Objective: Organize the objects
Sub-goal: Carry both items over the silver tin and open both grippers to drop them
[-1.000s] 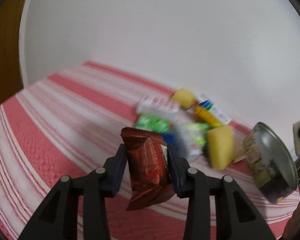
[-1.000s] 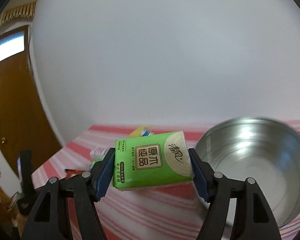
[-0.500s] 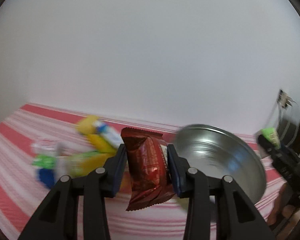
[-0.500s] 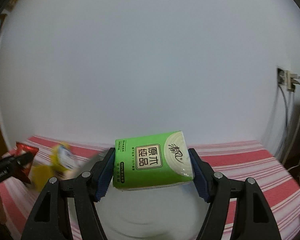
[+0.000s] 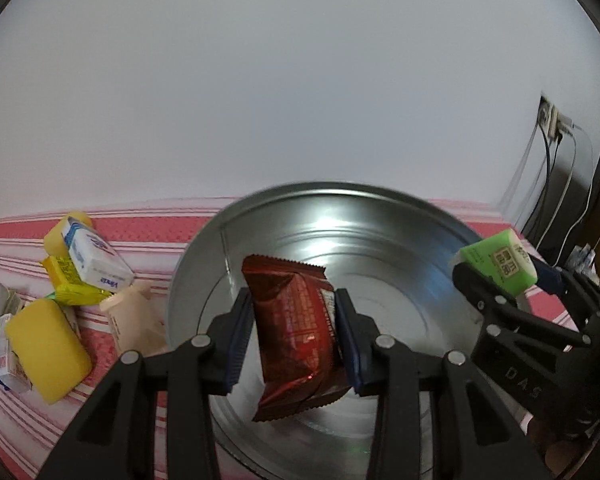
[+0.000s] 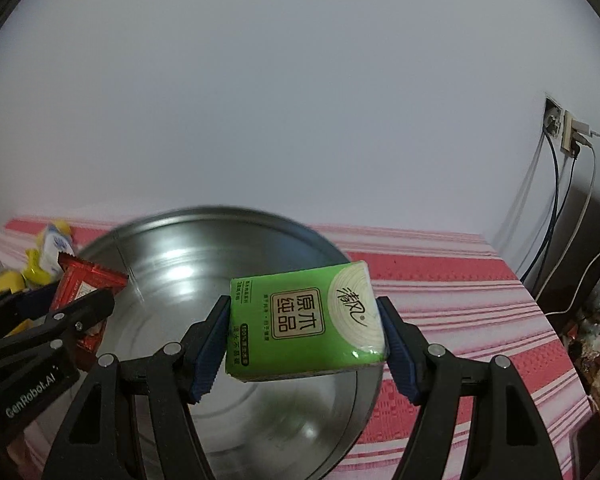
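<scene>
Left gripper [image 5: 294, 346] is clamped on a red packet [image 5: 298, 336], upright between its jaws, over the bowl [image 5: 380, 240]. Right gripper [image 6: 306, 340] grips a green tissue pack [image 6: 306, 320] crosswise between its jaws, above the bowl's right side.

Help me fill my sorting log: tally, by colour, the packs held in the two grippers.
Red pack: 1
Green pack: 1
Total: 2
</scene>
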`<state>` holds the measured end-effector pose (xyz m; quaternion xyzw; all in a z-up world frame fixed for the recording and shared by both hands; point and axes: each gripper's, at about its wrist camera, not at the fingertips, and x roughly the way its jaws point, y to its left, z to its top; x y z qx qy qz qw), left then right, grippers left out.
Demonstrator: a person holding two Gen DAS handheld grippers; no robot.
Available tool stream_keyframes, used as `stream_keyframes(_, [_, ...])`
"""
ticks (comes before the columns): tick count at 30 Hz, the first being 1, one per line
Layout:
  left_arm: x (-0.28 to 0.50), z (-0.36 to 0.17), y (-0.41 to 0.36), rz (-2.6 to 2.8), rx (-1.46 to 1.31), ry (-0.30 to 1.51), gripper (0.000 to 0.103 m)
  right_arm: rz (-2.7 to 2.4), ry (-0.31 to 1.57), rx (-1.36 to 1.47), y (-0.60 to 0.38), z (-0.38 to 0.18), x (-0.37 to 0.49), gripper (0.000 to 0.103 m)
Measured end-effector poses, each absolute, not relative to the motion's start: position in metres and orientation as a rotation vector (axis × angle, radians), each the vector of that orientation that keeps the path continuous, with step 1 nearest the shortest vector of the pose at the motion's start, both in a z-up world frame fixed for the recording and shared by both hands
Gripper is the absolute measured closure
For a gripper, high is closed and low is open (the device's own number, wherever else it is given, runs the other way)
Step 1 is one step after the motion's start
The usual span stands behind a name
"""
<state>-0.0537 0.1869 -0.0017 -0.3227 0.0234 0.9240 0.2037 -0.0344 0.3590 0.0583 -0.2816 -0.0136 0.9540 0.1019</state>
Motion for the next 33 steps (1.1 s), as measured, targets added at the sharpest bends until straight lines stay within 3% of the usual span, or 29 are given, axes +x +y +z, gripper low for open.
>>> stream_keyframes(6, [-0.048,-0.004,0.188,2.601,-0.91,0.149,0.063,2.813,-0.016,-0.92,0.354,0.048,-0.044,0.031])
stream_keyframes(11, [-0.045,-0.005,0.194,2.597,-0.902,0.183,0.051,2.819,0.004,-0.933,0.35,0.045,-0.043,0.027])
stream_keyframes(16, [-0.039,0.004,0.189,2.703,-0.81,0.229,0.004,2.795,0.021,-0.886,0.351,0.052,-0.037,0.026])
stream_keyframes(17, [-0.036,0.008,0.186,2.716,-0.786,0.206,0.001,2.799,0.05,-0.872,0.356,0.053,-0.035,0.025])
stream_keyframes(21, [-0.033,0.019,0.173,2.733,-0.725,0.143,0.0,2.85,0.21,-0.78,0.366,0.064,-0.022,0.017])
stream_keyframes(29, [-0.037,0.02,0.164,2.768,-0.731,0.123,0.0,2.889,0.433,-0.456,0.38,0.088,0.017,0.014])
stream_keyframes(33, [-0.043,0.021,0.142,2.793,-0.727,0.06,0.0,2.82,0.432,-0.272,0.385,0.1,0.038,0.014])
